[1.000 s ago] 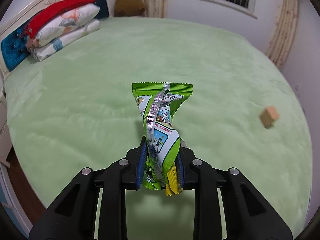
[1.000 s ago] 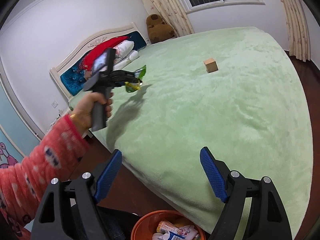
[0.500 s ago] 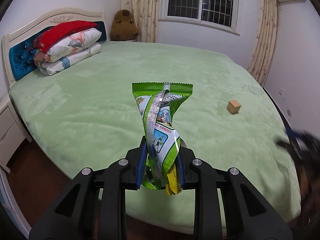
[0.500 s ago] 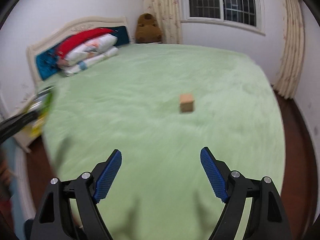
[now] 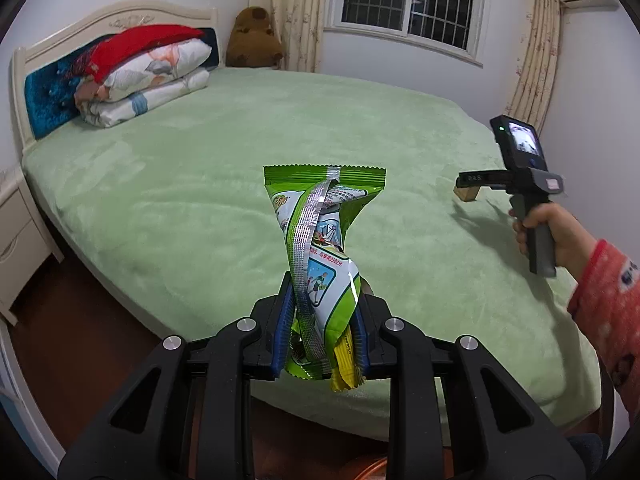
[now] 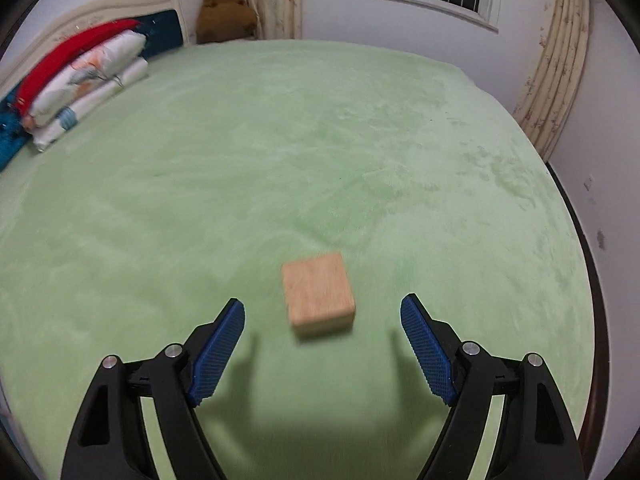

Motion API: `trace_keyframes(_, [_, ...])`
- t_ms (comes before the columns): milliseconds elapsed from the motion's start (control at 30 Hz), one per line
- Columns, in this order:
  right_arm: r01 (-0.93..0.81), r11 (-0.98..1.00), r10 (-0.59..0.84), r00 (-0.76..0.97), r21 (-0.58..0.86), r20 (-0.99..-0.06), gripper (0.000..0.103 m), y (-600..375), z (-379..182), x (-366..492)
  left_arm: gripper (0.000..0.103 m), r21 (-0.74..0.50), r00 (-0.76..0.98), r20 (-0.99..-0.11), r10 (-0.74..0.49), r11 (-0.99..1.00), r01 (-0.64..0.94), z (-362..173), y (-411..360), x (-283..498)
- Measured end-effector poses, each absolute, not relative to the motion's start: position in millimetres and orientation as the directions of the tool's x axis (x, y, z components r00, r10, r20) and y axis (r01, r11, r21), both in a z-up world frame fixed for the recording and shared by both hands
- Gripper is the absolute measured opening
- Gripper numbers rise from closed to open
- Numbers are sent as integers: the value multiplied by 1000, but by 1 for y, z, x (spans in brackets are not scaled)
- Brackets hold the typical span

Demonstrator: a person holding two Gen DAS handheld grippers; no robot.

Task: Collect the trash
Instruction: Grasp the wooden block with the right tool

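Above the green bed [image 5: 200, 184], the left tongs [image 5: 322, 332] clamp a green snack wrapper [image 5: 320, 252]; the right tongs [image 6: 322, 344], apart and just narrowing, hover with the wooden block [image 6: 318, 294] lying untouched between their tips.

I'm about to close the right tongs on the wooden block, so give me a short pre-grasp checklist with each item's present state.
1. Right tongs open wider than the wooden block: ok; they have just been closing slightly, nothing between them.
2. Block centred between the blue fingertips: not ok, it lies just ahead.
3. Block alone on the green bedspread: ok.
4. Left tongs gripping the snack wrappers: ok.
5. Left tongs clear of the block: ok.
6. Sharp view of the block: not ok, blurred.
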State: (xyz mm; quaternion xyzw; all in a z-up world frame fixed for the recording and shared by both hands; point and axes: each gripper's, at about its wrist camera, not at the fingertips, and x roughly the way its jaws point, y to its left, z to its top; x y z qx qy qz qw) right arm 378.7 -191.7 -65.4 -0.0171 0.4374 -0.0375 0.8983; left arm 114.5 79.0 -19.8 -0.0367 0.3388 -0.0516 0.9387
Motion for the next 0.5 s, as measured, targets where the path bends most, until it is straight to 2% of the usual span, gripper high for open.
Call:
trace_keyframes(33, [56, 996, -84, 605, -63, -791, 72, -192, -67, 385, 25, -103, 764, -634, -120, 992, 70, -21, 80, 114])
trace_keyframes(100, [65, 996, -91, 574, -66, -814, 53, -192, -75, 398, 25, -95, 762, -638, -109, 994, 62, -22, 82, 115])
trace_keyframes(167, [72, 995, -94, 554, -65, -827, 39, -192, -79, 400, 25, -101, 760, -640, -111, 993, 61, -23, 84, 115])
trace_keyframes(500, [12, 996, -73, 628, -85, -775, 37, -188, -45, 344, 25, -131, 755, -641, -135, 989, 65, -20, 84, 107])
